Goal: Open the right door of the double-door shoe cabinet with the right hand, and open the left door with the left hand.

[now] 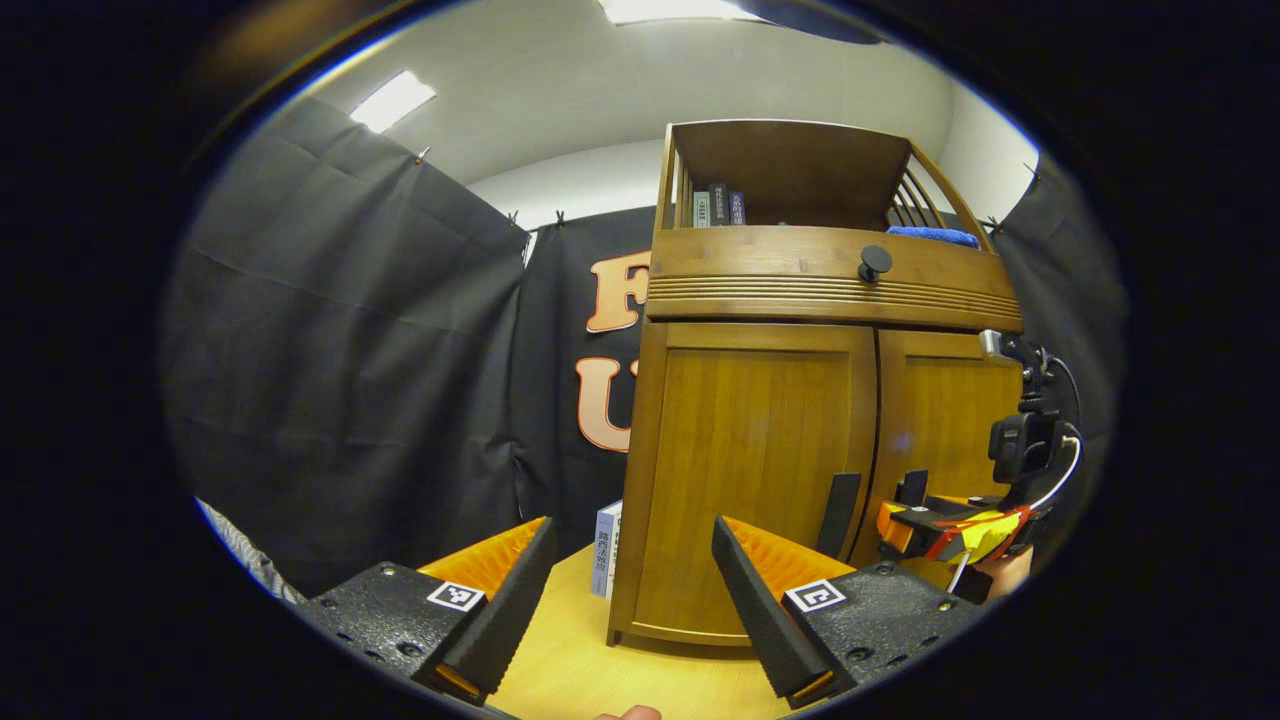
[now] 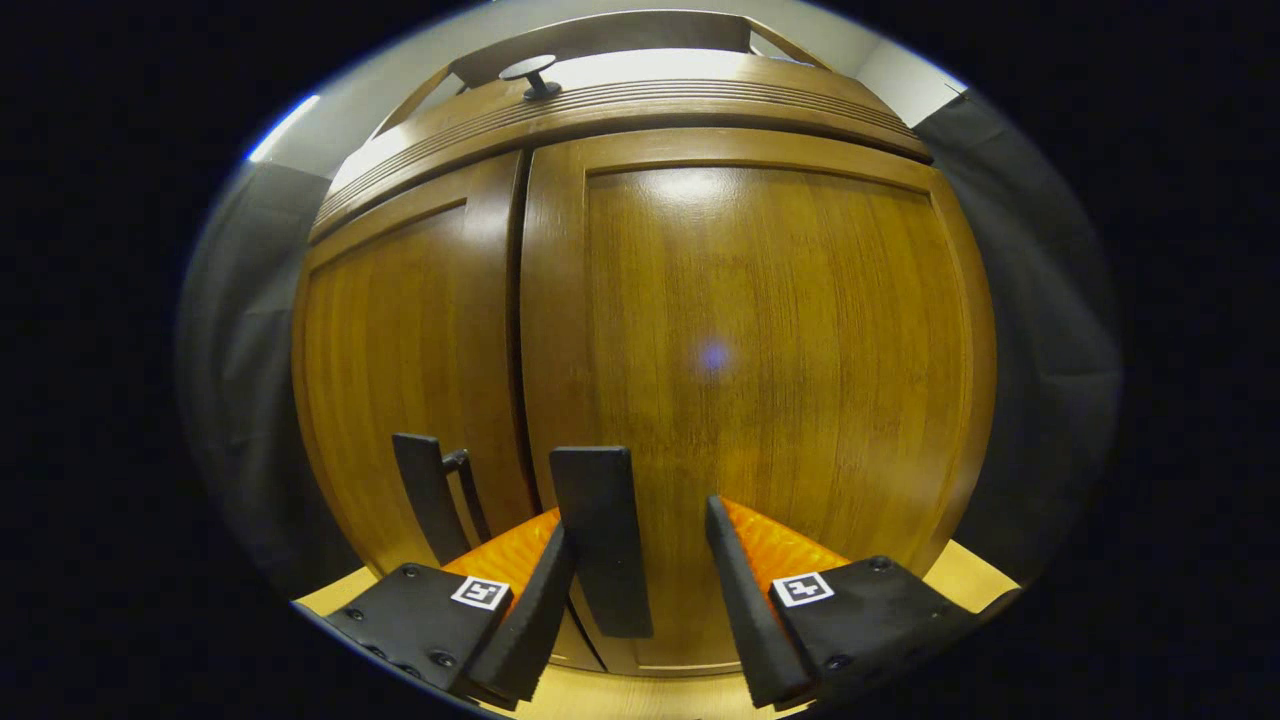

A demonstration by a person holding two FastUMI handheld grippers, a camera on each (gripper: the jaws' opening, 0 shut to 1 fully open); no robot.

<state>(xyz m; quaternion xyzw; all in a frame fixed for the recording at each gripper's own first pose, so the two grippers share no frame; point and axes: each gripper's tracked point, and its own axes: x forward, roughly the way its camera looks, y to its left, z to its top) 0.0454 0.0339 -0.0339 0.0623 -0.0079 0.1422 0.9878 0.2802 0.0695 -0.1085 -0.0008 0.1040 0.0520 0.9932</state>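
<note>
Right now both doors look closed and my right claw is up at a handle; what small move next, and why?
Probably close the right claw on the right door's handle. The handle stands between its open fingers, nearer the left one, and the right door sits flush with the left door. The left claw hangs open, back from the cabinet.

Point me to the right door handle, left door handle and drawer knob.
right door handle point(image 2: 600, 540): right gripper view, middle of the dark bar.
left door handle point(image 2: 422, 490): right gripper view, upper part of the bar.
drawer knob point(image 1: 874, 260): left gripper view, round face.
</note>
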